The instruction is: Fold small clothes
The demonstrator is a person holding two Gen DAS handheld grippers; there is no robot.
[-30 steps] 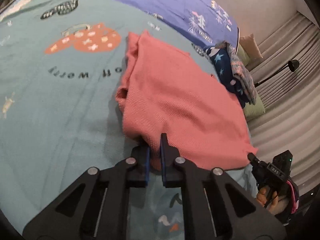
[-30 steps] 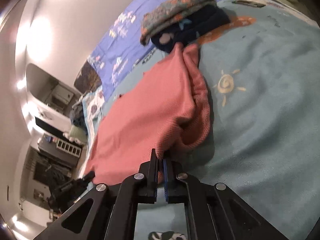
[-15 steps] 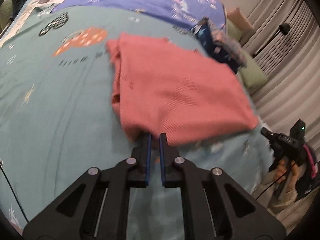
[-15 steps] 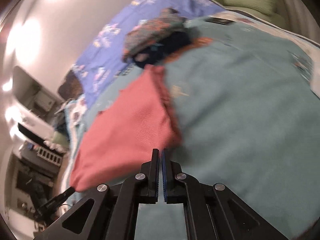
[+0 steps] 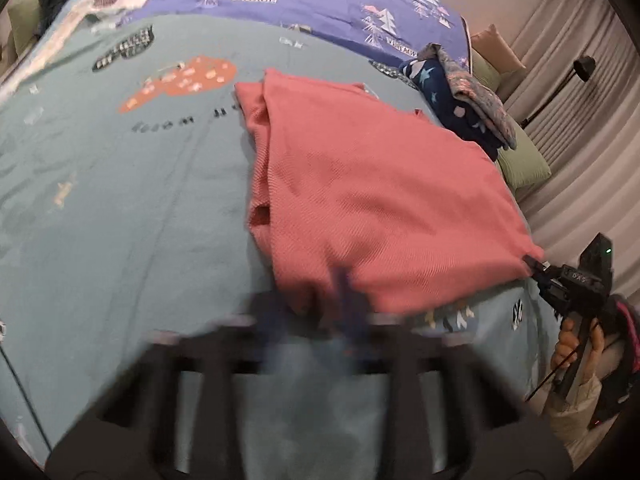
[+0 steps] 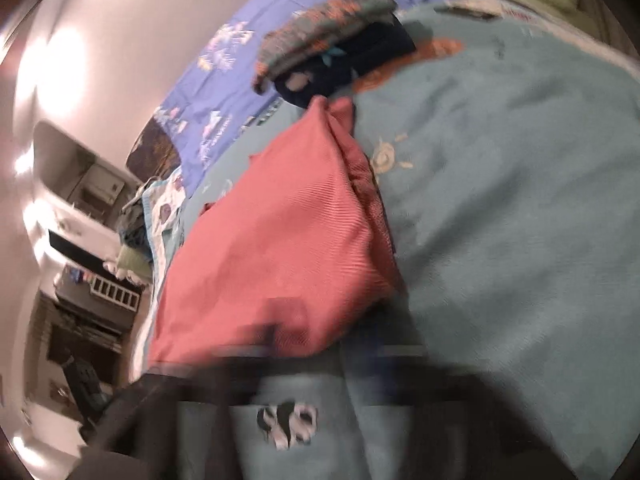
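At near hem of pink garment (image 5: pixel 372 200), both grippers' fingers motion-blurred.

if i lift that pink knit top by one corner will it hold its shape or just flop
Probably flops: the pink knit top already bunches into soft folds along its left edge. It looks light, a thin ribbed knit lying nearly flat on the teal blanket. Likely not slippery; the textured weave should hold on the blanket and in the tongs.
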